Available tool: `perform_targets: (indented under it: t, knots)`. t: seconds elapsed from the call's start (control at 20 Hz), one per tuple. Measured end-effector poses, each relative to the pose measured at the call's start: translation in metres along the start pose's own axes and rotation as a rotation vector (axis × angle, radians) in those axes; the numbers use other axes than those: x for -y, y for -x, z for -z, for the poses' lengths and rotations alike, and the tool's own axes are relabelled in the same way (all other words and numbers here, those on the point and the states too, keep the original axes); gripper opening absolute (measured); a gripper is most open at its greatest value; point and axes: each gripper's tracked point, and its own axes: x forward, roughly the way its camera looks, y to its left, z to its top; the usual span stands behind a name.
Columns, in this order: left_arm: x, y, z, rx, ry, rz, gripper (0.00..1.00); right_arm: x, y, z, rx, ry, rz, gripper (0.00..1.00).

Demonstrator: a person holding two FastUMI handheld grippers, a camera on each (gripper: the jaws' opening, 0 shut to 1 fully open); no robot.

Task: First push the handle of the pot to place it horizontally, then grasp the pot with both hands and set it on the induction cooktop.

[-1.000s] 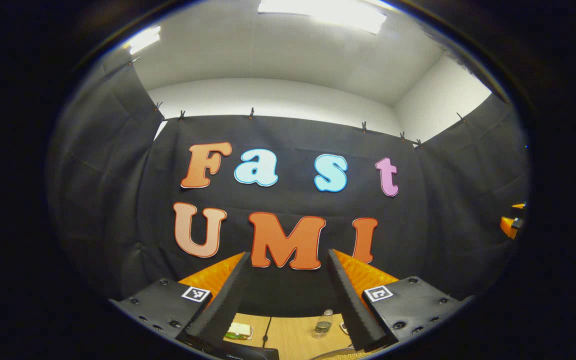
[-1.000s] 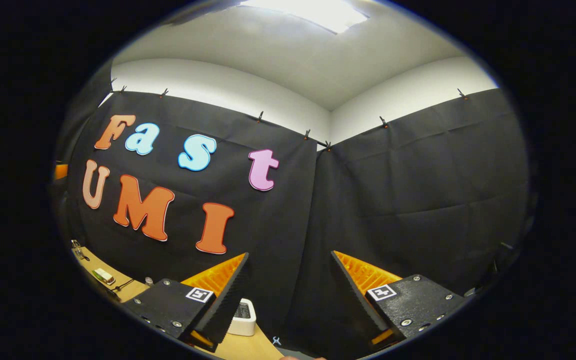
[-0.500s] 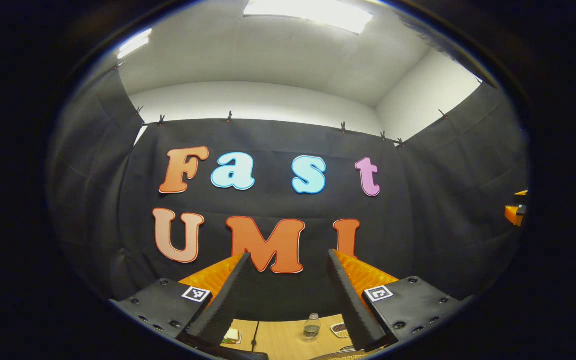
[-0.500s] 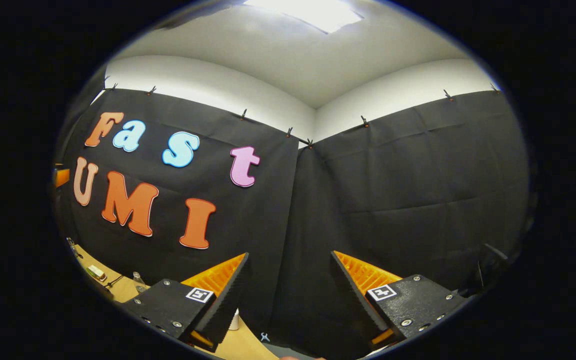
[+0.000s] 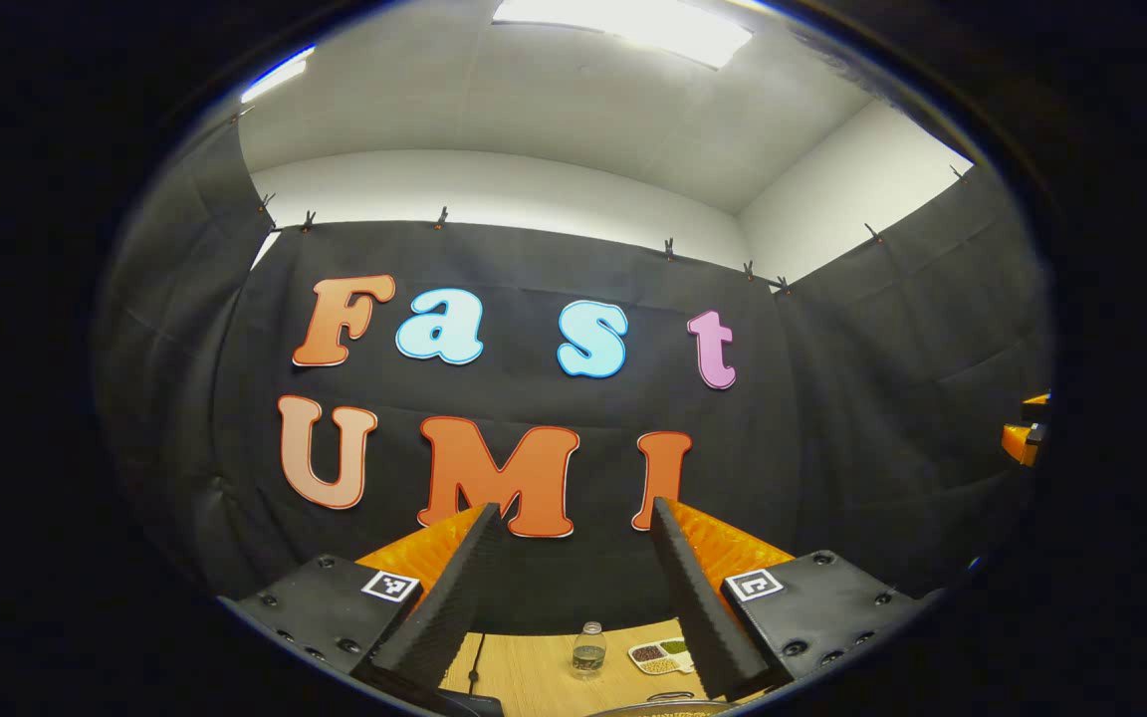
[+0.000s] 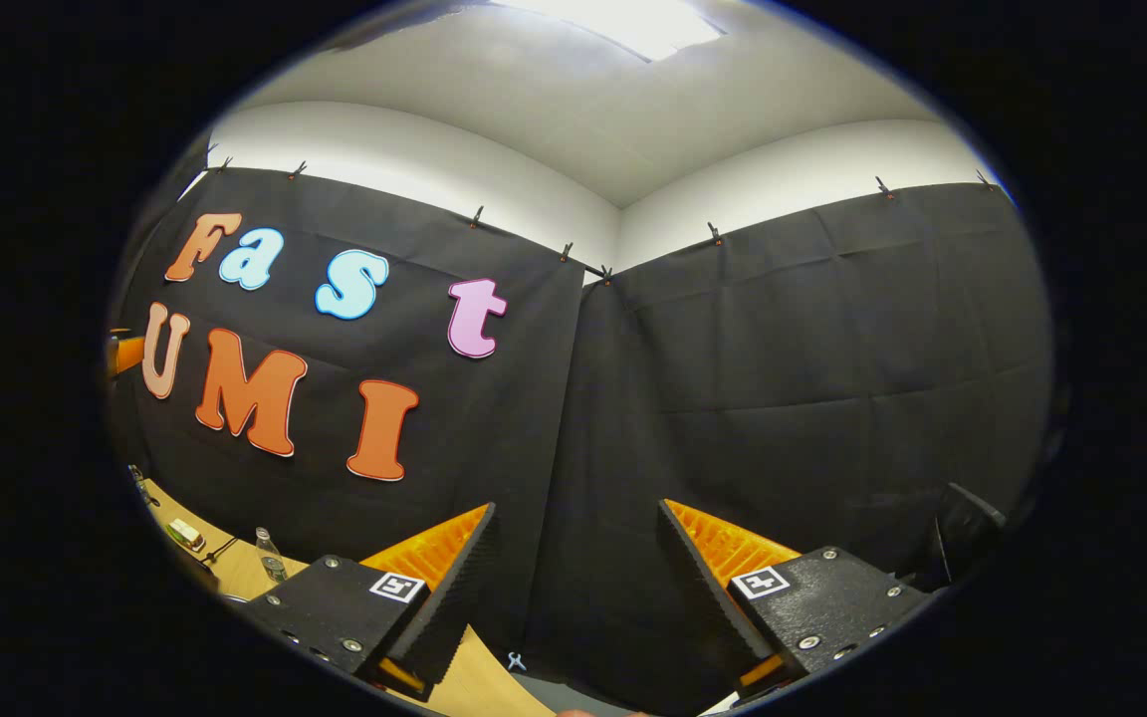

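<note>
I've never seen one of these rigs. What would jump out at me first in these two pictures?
In the left gripper view, the left gripper stands open at the bottom, its two ridged fingers spread wide against the black cloth wall. Between them, low on the light wooden table, stands a small clear glass bottle beside a white divided dish of beans. In the right gripper view the right gripper is open too, aimed at the booth's corner.

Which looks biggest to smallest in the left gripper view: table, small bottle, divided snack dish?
1. Table, largest.
2. Divided snack dish, partly hidden.
3. Small bottle.
Dish and bottle look close in size, so their order is unsure.
</note>
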Motion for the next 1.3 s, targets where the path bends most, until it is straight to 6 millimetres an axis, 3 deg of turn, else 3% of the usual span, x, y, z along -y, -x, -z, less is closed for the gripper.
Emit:
perform_targets:
  t: [0.4,0.5,0.65,0.75,0.95,1.0,1.05,1.1,1.2,1.3]
  knots:
    - [-0.004,0.013,0.028,-0.086,-0.009,-0.021,0.95,-0.025,-0.012,0.005,0.001,0.004,-0.068,0.96]
    - [-0.001,0.016,0.041,-0.126,-0.004,-0.020,0.82,-0.033,-0.016,0.007,-0.002,-0.001,-0.091,0.96]
    - [-0.004,0.023,0.070,-0.219,-0.027,-0.055,0.25,-0.042,-0.021,0.012,-0.003,-0.009,-0.123,0.96]
    - [0.005,0.031,0.097,-0.295,-0.001,-0.039,0.09,-0.046,-0.024,0.016,-0.005,-0.016,-0.144,0.93]
    - [0.012,0.055,0.158,-0.517,0.036,-0.069,0.08,-0.055,-0.030,0.027,-0.015,-0.032,-0.184,0.96]
    - [0.014,0.066,0.176,-0.583,0.055,-0.077,0.08,-0.057,-0.031,0.030,-0.017,-0.036,-0.197,0.99]
    - [0.016,0.076,0.194,-0.649,0.076,-0.084,0.08,-0.061,-0.032,0.033,-0.019,-0.040,-0.212,0.93]
    - [0.020,0.087,0.211,-0.712,0.098,-0.092,0.08,-0.065,-0.034,0.036,-0.021,-0.044,-0.227,0.96]
    - [0.025,0.111,0.237,-0.819,0.137,-0.116,0.08,-0.072,-0.038,0.041,-0.022,-0.050,-0.259,0.93]
    - [0.031,0.133,0.259,-0.912,0.172,-0.151,0.08,-0.081,-0.043,0.046,-0.025,-0.059,-0.297,0.97]
